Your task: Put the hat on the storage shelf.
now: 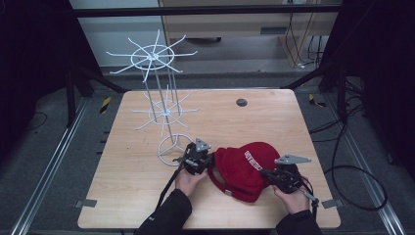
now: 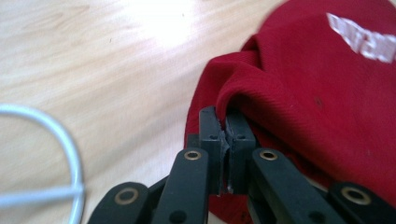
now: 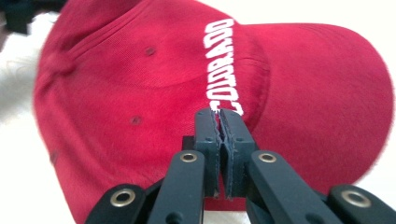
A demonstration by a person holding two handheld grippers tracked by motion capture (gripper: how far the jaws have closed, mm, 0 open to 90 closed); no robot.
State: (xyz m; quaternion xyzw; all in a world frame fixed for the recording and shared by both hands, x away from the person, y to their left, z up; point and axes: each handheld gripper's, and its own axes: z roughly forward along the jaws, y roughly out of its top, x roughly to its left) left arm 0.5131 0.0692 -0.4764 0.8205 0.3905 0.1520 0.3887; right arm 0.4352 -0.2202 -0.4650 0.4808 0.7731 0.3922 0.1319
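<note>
- Red cap lies on the wooden bench, lower centre of the high view, white lettering across its front panel.
- Left hand enters from the bottom edge in a dark sleeve, forearm angled up and to the right; it carries the left gripper at the cap's left edge.
- Left gripper view: the jaws are pressed together on a fold of the red fabric at the cap's rim; the cloth bunches up just above the pads.
- Right hand comes in at lower right, wrist turned inward so that the right gripper points left into the cap's right side.
- Right gripper view: jaws drawn together just below the lettering, near where crown meets brim. They seem to pinch a bit of cloth, though the pad line is too tight to be sure how much is caught.
- Both grey plates sit level on top of the grippers.
- White wire rack stands at upper left of the bench, its ring base just beside the left gripper; apart from the cap.
</note>
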